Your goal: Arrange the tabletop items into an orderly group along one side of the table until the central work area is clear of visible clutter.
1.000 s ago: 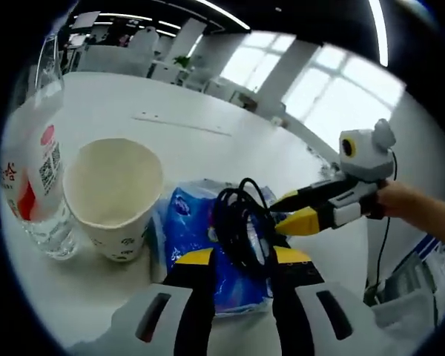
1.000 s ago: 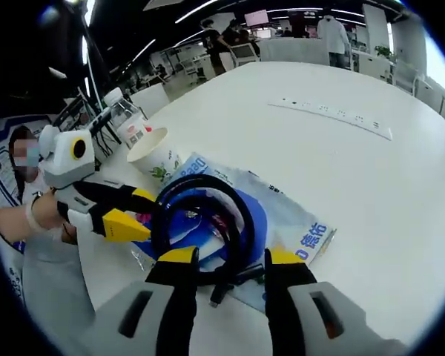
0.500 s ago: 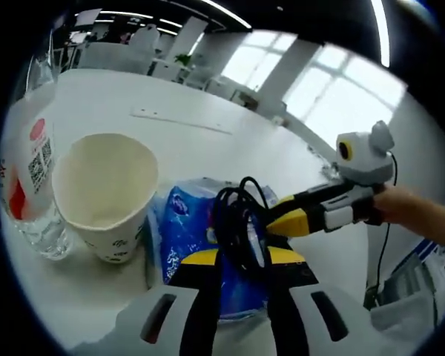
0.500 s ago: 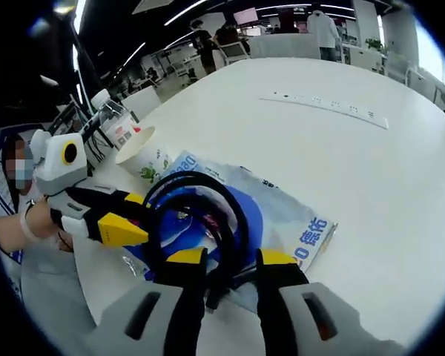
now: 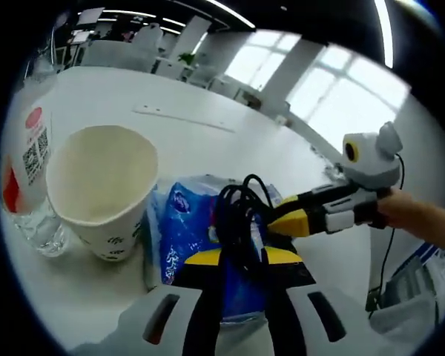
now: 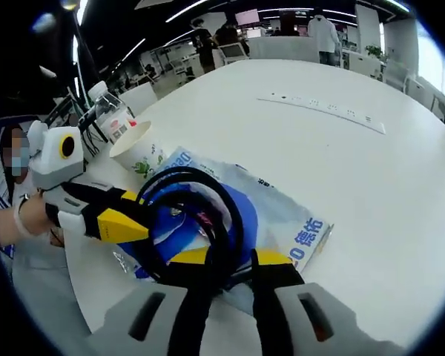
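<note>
A coiled black cable point(image 5: 236, 215) lies on a blue and white tissue pack point(image 5: 179, 231). My left gripper point(image 5: 241, 256) is shut on the near side of the coil. From the right, my right gripper point(image 5: 283, 217) reaches in with its yellow tips at the coil's far side. In the right gripper view the black cable point(image 6: 208, 204) loops above the tissue pack point(image 6: 289, 219), and my right gripper point(image 6: 228, 258) is shut on the loop's lower edge. My left gripper point(image 6: 130, 216) comes in from the left, its tips against the coil.
A paper cup point(image 5: 100, 185) stands left of the pack, with a clear water bottle point(image 5: 26, 167) beside it. Both appear in the right gripper view as cup point(image 6: 137, 152) and bottle point(image 6: 111, 119). A white power strip point(image 6: 322, 107) lies farther out on the white table point(image 6: 386, 222).
Both pairs of jaws have narrowed from wide apart to pinching the black cable. The cameras have edged closer to the coil.
</note>
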The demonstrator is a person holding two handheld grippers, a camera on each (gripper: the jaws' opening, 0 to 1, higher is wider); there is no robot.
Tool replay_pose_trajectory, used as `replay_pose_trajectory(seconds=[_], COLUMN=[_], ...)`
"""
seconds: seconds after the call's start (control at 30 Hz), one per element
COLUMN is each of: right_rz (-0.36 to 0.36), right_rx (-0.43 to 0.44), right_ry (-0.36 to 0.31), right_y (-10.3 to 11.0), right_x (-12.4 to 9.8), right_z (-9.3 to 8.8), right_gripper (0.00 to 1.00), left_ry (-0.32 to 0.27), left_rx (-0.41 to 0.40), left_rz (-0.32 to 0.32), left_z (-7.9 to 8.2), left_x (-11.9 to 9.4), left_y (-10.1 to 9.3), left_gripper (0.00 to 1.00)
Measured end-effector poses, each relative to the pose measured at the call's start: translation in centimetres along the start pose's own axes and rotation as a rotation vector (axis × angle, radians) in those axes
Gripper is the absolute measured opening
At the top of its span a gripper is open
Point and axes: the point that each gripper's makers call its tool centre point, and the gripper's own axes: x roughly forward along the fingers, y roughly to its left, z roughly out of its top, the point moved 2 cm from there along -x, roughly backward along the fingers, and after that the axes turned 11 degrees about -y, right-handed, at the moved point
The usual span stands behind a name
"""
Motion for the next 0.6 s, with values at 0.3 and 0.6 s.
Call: replay_pose_trajectory(seconds=[0.3,0.6], right_rz=[0.009,-0.02], right_rx=[-0.02,0.017], right_ry=[0.009,0.026], right_y=[0.25,0.02], right_x=[0.56,0.33], right_z=[0.34,0.64], right_gripper=[0.13,0.06], left_ry=[0.003,-0.001], left_rx=[-0.01,-0.027], left_rz=[0.001,0.001], left_z=[0.0,0.24], left_x=[0.02,0.07], left_y=[0.1,0.32], left_gripper=[0.14,0.1])
